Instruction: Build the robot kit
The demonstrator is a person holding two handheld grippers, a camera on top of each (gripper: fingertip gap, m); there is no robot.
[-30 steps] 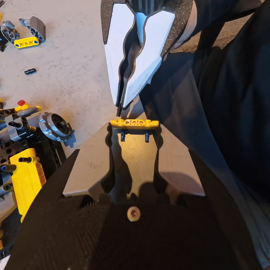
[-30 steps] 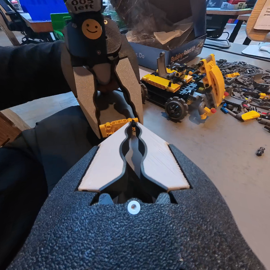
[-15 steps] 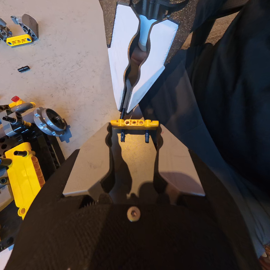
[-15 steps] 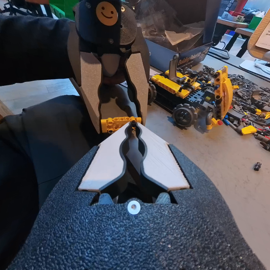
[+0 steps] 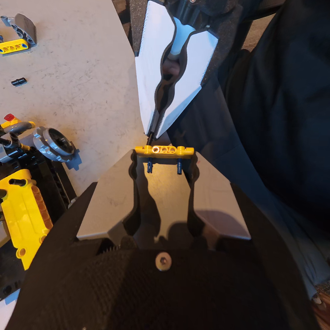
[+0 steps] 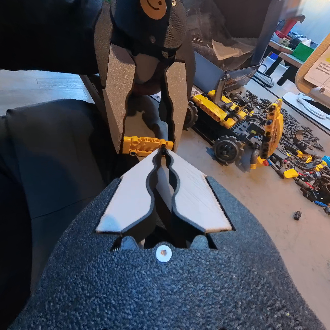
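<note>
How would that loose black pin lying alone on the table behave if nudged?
The black pin looks round and short, so it would probably roll. It seems tiny and light, so it would likely skid easily on the smooth table.

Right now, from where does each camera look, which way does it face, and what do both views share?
Left wrist view: sits on the left gripper, looks down at the table; dark clothing at right.
Right wrist view: sits on the right gripper, faces across the table at the yellow model vehicle; dark sleeve upper left.
Shared: yellow beam, black pin, both grippers.
</note>
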